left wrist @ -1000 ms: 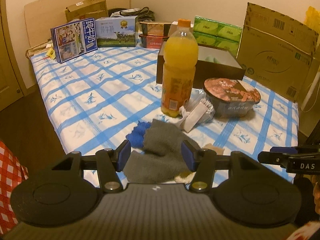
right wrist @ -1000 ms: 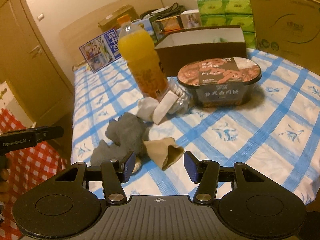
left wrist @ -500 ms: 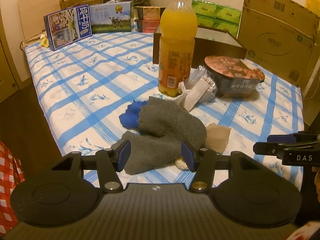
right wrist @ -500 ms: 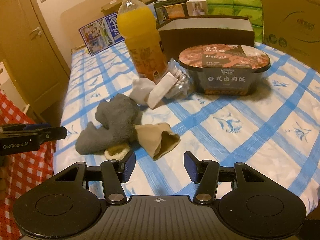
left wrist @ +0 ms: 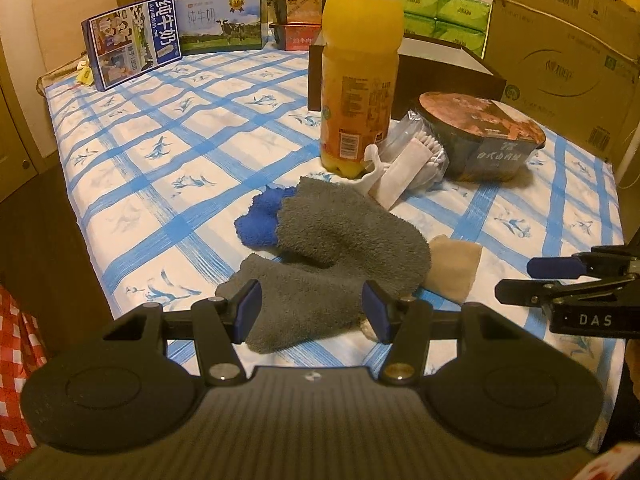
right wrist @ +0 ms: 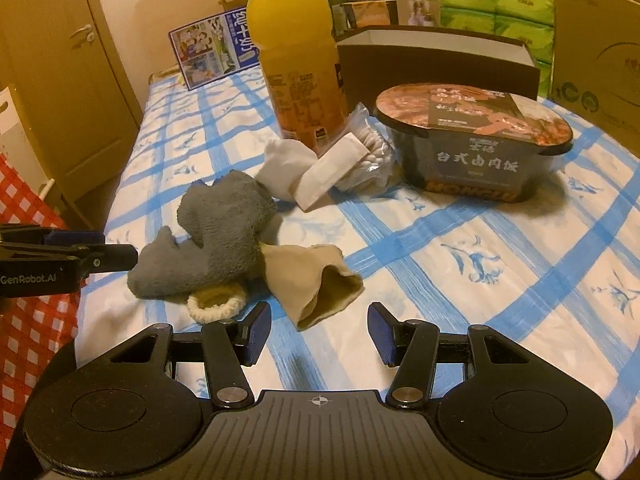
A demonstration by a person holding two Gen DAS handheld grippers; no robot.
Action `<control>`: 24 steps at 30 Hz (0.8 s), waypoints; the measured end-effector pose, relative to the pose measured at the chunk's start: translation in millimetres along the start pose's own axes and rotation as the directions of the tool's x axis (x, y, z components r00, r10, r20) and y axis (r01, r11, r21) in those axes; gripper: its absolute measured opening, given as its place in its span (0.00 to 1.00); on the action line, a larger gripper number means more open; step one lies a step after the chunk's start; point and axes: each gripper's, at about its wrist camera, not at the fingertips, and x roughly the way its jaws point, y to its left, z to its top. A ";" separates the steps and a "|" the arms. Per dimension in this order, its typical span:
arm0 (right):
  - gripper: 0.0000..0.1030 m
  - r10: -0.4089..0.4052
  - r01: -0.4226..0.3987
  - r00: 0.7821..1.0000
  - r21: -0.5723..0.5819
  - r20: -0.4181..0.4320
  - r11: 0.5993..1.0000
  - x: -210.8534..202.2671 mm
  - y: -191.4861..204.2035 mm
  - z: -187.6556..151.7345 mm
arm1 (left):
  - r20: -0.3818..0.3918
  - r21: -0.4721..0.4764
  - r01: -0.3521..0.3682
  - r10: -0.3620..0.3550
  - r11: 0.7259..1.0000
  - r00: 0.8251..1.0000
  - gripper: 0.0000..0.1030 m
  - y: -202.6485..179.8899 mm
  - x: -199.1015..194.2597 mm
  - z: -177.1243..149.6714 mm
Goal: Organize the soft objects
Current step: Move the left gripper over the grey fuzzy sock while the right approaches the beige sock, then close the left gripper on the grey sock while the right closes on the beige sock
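From the left wrist camera, the left gripper (left wrist: 311,311) fills the bottom of the frame, its blue-padded fingers standing apart with nothing pinched, framing the near end of a fuzzy grey sock (left wrist: 320,264) that lies bent across the middle of the picture. A nubby blue cloth (left wrist: 258,218) peeks out at the sock's upper left edge, and a smooth beige sock (left wrist: 454,266) lies touching its right side. All rest on a blue-checked sheet (left wrist: 160,152) printed with small blue sprigs. Above centre stands a tall clear bottle of orange drink (left wrist: 360,64), with a crinkly bag of cotton swabs (left wrist: 416,160) and a round foil-lidded food bowl (left wrist: 484,140) to its right. From the right wrist camera, the right gripper (right wrist: 319,335) sits low in the frame, fingers likewise apart and empty, over bare sheet just below the beige sock (right wrist: 316,284), whose open mouth gapes toward the lower right. The grey sock (right wrist: 216,236) is bunched at left centre, with a cream ribbed ring of knit (right wrist: 216,303) under its lower edge.
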 end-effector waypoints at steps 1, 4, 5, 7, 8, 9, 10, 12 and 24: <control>0.52 -0.002 0.002 1.000 -0.006 -0.001 1.000 2.8 0.1 0.7 | -0.004 -0.001 -0.002 0.002 1.000 1.000 0.51 -0.2 2.0 -0.1; 0.52 -0.012 0.012 1.000 -0.027 0.003 1.000 11.3 0.1 2.7 | -0.012 -0.004 -0.001 0.001 1.000 1.000 0.51 -0.3 7.6 0.1; 0.52 -0.014 0.014 1.000 -0.033 0.001 0.999 14.8 -0.2 3.6 | -0.012 -0.003 -0.002 0.002 1.000 1.000 0.51 -0.5 9.3 0.2; 0.52 -0.020 0.020 1.000 -0.039 0.000 0.999 21.9 -0.9 5.3 | -0.012 0.000 -0.001 0.001 1.000 1.000 0.51 -1.1 12.9 0.7; 0.52 -0.025 0.025 1.000 -0.040 -0.002 0.999 25.8 -1.4 6.2 | -0.012 0.001 0.000 0.000 1.000 1.000 0.51 -1.6 14.3 1.1; 0.52 -0.026 0.025 1.000 -0.040 -0.006 0.999 29.6 -2.1 6.9 | -0.013 0.002 0.000 0.000 1.000 1.000 0.51 -1.8 16.3 1.6; 0.52 -0.024 0.024 1.000 -0.037 -0.007 0.999 33.3 -2.8 7.8 | -0.013 0.002 0.001 -0.001 1.000 1.000 0.51 -1.7 18.2 1.9; 0.52 -0.020 0.020 1.000 -0.033 -0.004 0.999 38.7 -3.6 9.2 | -0.013 0.001 0.002 -0.002 1.000 1.000 0.51 -1.6 21.8 2.5; 0.52 -0.008 0.009 1.000 -0.075 0.012 0.997 59.8 1.3 11.8 | -0.017 -0.010 0.012 -0.012 1.000 1.000 0.54 -1.5 32.6 3.1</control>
